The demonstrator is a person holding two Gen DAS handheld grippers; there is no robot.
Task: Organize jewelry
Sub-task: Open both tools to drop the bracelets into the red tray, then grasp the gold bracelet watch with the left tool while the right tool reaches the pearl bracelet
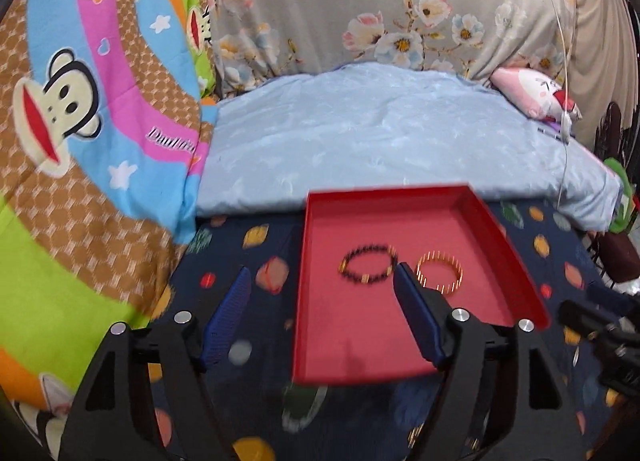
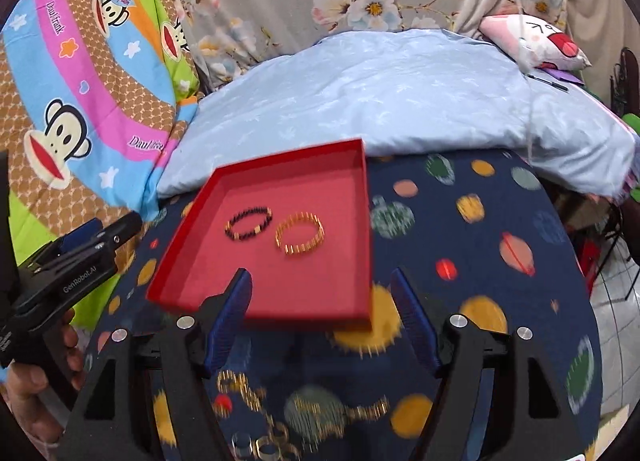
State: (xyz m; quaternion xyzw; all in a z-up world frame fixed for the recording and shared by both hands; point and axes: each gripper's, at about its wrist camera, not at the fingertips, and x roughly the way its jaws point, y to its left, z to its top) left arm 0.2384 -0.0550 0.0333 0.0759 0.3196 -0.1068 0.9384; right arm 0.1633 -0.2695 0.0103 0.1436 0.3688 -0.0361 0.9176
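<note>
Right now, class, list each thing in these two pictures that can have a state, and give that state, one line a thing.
Red tray: open, on the dark spotted cloth, two bracelets inside.
Black bead bracelet: flat in the tray.
Gold bracelet: flat in the tray, beside the black one, apart from it.
Loose gold jewelry: on the cloth, outside the tray, blurred.
Left gripper: jaws open, nothing between them.
Right gripper: jaws open, holding nothing.

L gripper (image 1: 320, 293) jaws wide apart, nothing gripped, angled down. R gripper (image 2: 322, 293) same. Hand (image 2: 28, 377) holds L handle.
</note>
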